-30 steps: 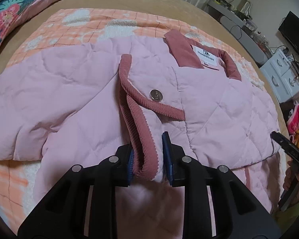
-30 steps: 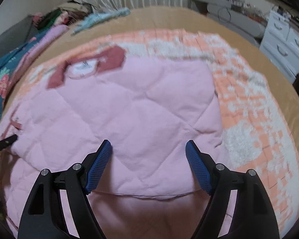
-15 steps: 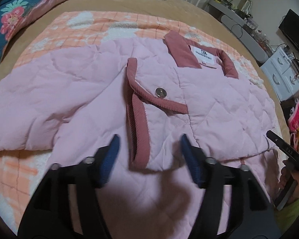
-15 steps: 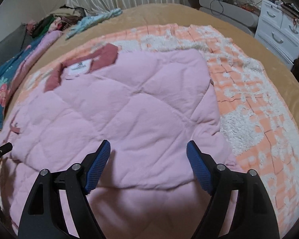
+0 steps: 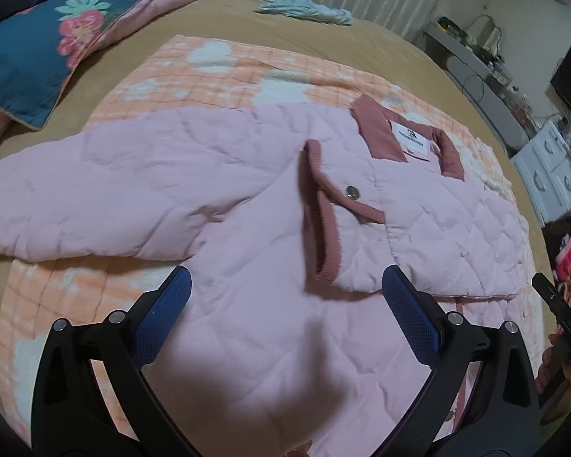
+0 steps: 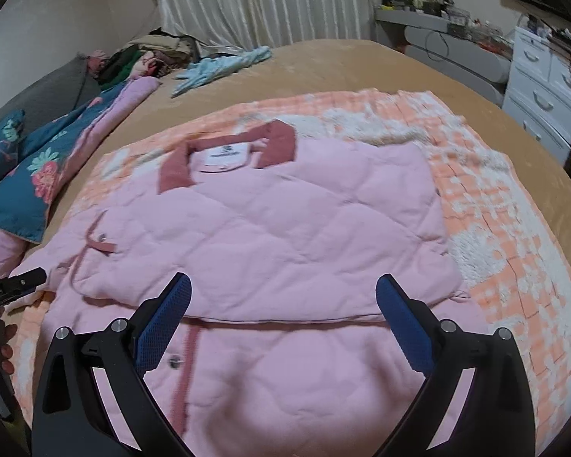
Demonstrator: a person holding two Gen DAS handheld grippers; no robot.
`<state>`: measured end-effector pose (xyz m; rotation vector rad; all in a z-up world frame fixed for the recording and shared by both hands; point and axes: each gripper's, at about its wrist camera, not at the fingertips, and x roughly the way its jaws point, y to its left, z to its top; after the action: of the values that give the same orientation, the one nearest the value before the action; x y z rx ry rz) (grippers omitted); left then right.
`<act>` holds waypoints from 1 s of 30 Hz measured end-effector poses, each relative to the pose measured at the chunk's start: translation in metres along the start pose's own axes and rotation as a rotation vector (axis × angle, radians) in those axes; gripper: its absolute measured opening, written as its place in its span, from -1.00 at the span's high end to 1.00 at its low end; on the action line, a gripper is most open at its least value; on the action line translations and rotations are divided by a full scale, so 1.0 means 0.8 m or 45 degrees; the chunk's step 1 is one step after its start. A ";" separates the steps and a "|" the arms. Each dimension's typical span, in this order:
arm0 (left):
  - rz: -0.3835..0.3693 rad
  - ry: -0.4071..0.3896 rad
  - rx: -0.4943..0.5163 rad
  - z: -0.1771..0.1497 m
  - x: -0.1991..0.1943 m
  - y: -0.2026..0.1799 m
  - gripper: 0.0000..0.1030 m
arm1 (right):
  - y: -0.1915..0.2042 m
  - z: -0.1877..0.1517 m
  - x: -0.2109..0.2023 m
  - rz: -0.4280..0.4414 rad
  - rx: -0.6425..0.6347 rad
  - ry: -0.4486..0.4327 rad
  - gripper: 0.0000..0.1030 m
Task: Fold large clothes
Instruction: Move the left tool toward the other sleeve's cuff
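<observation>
Here, one pink jacket point(image 5: 247, 198), two opening grippers.

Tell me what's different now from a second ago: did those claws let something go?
Yes. The left gripper was pinching the dark pink cuff of the folded-in sleeve; its jaws are opening, the cuff lies free on the pink jacket, and the gripper has backed off. The right gripper, holding nothing, is opening wider and pulling back too. The jacket stays folded on the orange blanket.
</observation>
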<state>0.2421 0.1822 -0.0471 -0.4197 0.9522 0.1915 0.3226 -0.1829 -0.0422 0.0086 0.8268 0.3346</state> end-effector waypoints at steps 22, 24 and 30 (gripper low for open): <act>0.111 -0.090 -0.207 -0.015 -0.053 0.138 -0.82 | 0.196 0.020 -0.017 0.196 -0.237 -0.054 -0.90; 0.119 -0.097 -0.229 -0.016 -0.055 0.151 -0.82 | 0.211 0.019 -0.018 0.207 -0.261 -0.057 -0.90; 0.146 -0.120 -0.295 -0.021 -0.061 0.187 -0.82 | 0.258 0.018 -0.014 0.252 -0.333 -0.049 -0.90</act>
<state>0.1512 0.3113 -0.0545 -0.5645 0.8649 0.4252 0.2661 0.0107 0.0039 -0.1475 0.7408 0.6256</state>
